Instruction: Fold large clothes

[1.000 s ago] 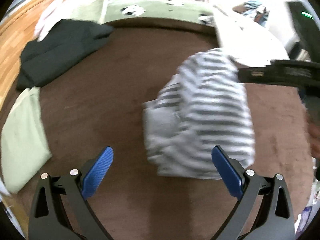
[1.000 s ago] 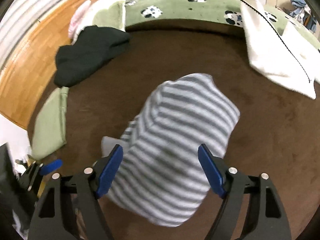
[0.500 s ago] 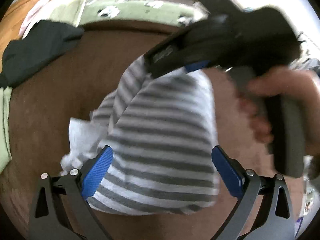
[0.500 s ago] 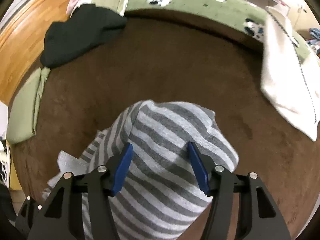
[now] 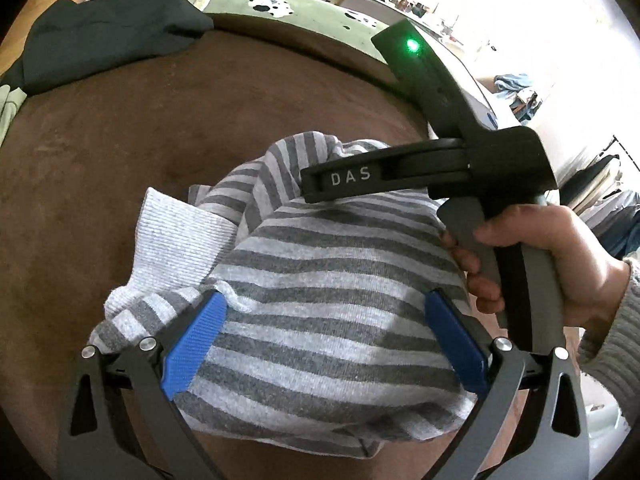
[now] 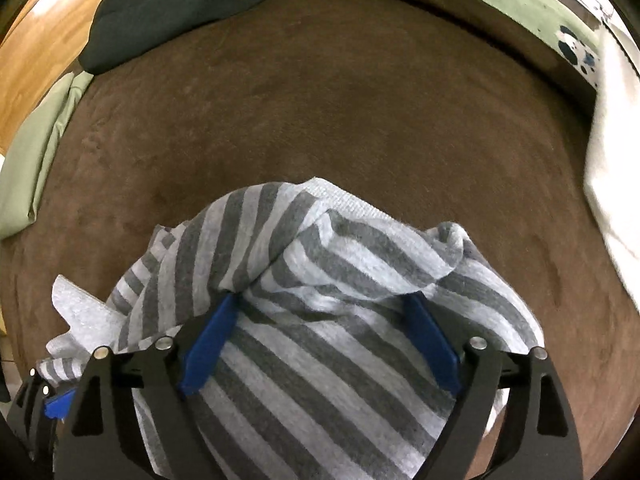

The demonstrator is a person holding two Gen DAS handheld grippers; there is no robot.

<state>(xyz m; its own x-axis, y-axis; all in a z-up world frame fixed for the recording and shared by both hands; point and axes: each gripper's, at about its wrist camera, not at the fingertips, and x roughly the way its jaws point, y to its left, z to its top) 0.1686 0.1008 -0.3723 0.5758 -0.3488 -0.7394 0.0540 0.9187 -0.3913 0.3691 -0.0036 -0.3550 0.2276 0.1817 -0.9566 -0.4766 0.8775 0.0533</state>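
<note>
striped garment [image 5: 332,292] bunched, underside hidden | left gripper [image 5: 326,340] fingers wide | right gripper [image 6: 320,344] fingers wide, tips under cloth

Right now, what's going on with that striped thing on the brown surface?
A person holds a tool in each hand over a striped top bunched on the brown surface. The left tool is open around its near end. The right tool is open too, its tips tucked under a raised fold. Folding isn't finished.
</note>
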